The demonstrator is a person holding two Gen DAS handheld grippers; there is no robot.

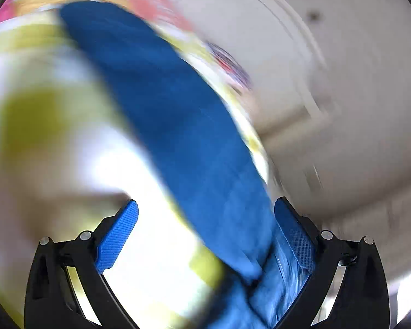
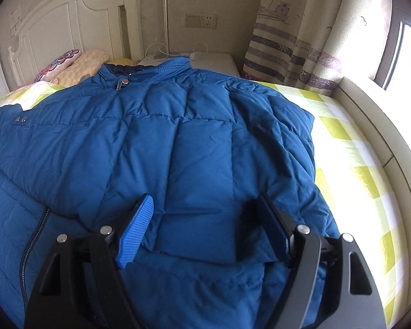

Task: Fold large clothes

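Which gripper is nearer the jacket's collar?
Right. The right gripper hovers open over the jacket, facing its collar; the left gripper shows only blurred blue fabric, no collar.

We see the jacket (image 2: 161, 142) spread flat on the bed (image 2: 350, 148), collar at the far end toward the headboard (image 2: 68, 24). Pillows (image 2: 76, 63) lie behind its left shoulder. A nightstand (image 2: 219, 60) stands behind the collar, curtain (image 2: 301, 41) to its right. Our right gripper (image 2: 205, 213) sits over the near hem, left gripper (image 1: 205, 219) beside a sleeve (image 1: 164, 104).
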